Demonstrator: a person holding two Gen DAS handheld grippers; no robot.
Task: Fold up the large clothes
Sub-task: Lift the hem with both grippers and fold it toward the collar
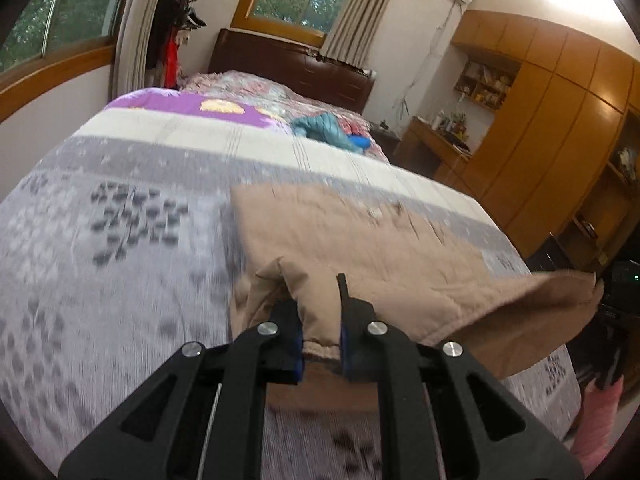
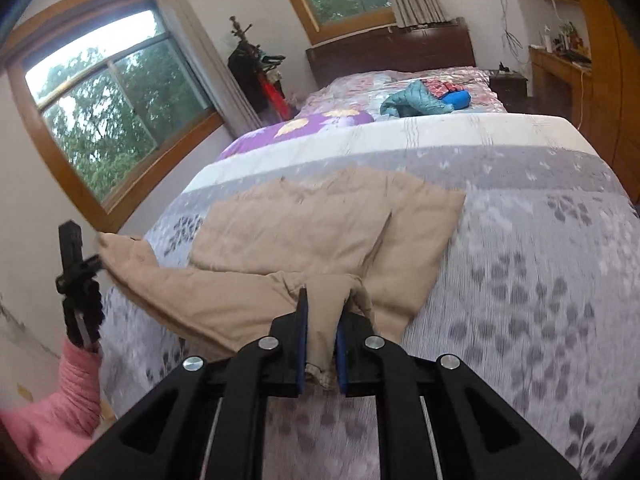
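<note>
- the tan padded garment (image 2: 320, 224) lies across the grey patterned bed cover (image 2: 540, 280), its far part flat on the bed and its near hem lifted off it.
- the left gripper (image 1: 320, 320) is clamped on a bunch of that hem, cloth pinched between the blue pads; in the right wrist view it shows at 9 o'clock (image 2: 76, 272), holding the far corner of the same edge.
- the right gripper (image 2: 322, 328) is likewise closed on a fold of the hem, at 6 o'clock in its own view.
- gripping both ends of one edge keeps it stretched between the hands, so it looks ready to be carried over toward 12 o'clock as a straight fold line.
- the slack middle sags between the two holds, so uneven pulling could skew the fold.
- a teal jacket (image 2: 416, 100) sits well apart near the headboard (image 2: 388, 52), clear of the work.
- a pink sleeve (image 2: 76, 384) shows below the left gripper.
</note>
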